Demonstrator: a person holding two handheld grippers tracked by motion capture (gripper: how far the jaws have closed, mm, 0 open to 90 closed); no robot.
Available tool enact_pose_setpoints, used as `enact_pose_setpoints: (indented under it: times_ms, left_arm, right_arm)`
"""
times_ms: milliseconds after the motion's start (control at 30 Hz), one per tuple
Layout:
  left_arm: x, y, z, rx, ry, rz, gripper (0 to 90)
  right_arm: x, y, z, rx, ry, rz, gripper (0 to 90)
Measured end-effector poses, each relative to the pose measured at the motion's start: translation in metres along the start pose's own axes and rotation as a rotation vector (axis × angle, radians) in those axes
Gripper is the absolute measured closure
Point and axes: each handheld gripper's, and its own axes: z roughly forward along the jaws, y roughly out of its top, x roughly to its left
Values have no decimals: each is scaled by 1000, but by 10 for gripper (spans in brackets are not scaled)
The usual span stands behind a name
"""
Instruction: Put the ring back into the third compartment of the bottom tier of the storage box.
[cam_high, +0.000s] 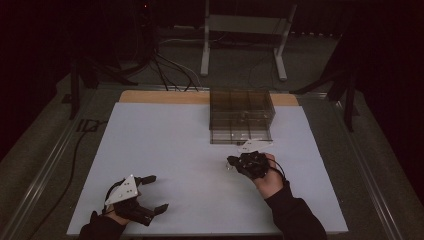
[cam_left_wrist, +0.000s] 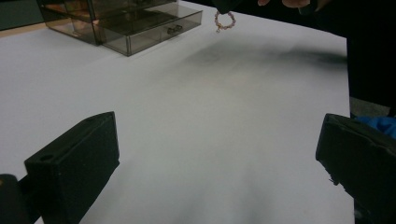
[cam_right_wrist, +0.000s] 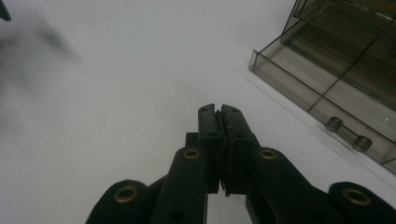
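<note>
Right gripper view: the right gripper (cam_right_wrist: 219, 112) has its jaws pressed tight together, tips raised above the white table top (cam_right_wrist: 93, 116), with the smoky clear drawer box (cam_right_wrist: 336, 70) off to the side of them.
Held item: seen from the left gripper view, a small beaded bracelet (cam_left_wrist: 224, 20) dangles from the tip of that right gripper, so the closed jaws look to be pinching it by one edge, clear of the table.
High view: the right gripper (cam_high: 235, 162) sits just in front of the drawer box (cam_high: 241, 117), with a pale speck at its tip where the bracelet hangs.
Drawer: the lowest drawer (cam_left_wrist: 154, 30) stands pulled out towards the person, its little bar handle (cam_right_wrist: 348, 130) facing the gripper.
Left gripper: jaws spread wide with nothing between them, resting low at the near left of the table (cam_high: 145, 195), well apart from the box.
Step in hand: my read is that the bracelet is being carried to the open drawer.
Next move: it calls for lifting the bracelet over the drawer's front wall, centring it above the open compartment, then parting the jaws so it drops inside.
Watch for: the loop swinging and snagging on the drawer rim.
</note>
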Motion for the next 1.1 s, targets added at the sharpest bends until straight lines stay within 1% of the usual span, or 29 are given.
enact_pose_setpoints:
  times_ms: [167,233,267,333,400,467,600,667,733,933,1100]
  left_arm:
    - [0,0,0,2,3,2,6]
    - [0,0,0,2,3,2,6]
    - [0,0,0,7,4,3,5]
    - [0,0,0,6,4,4,6]
    - [0,0,0,2,2,0,6]
    - [-1,0,0,8,3,5,6]
    - [-1,0,0,0,2,2,5]
    - [0,0,0,4,5,5,6]
    - [-1,1,0,-3,10,10,6]
    - [-1,1,-1,-7,11,7,6]
    - [-1,1,0,-2,9,8,6]
  right_arm:
    - [-5,1,-2,-10,-8,15,878]
    - [-7,1,-3,-14,-9,13,878]
    - [-10,1,-4,-16,-13,21,877]
    - [-12,1,-6,-21,-13,30,878]
    - [-15,2,-7,-27,-18,30,877]
    - [-18,3,-9,-32,-19,42,877]
    - [-23,5,-13,-39,-34,49,877]
    - [-26,6,-16,-45,-41,51,877]
    - [-29,7,-19,-46,-53,51,877]
    - [-40,12,-26,-57,-81,62,877]
    - [-48,11,-29,-69,-95,85,877]
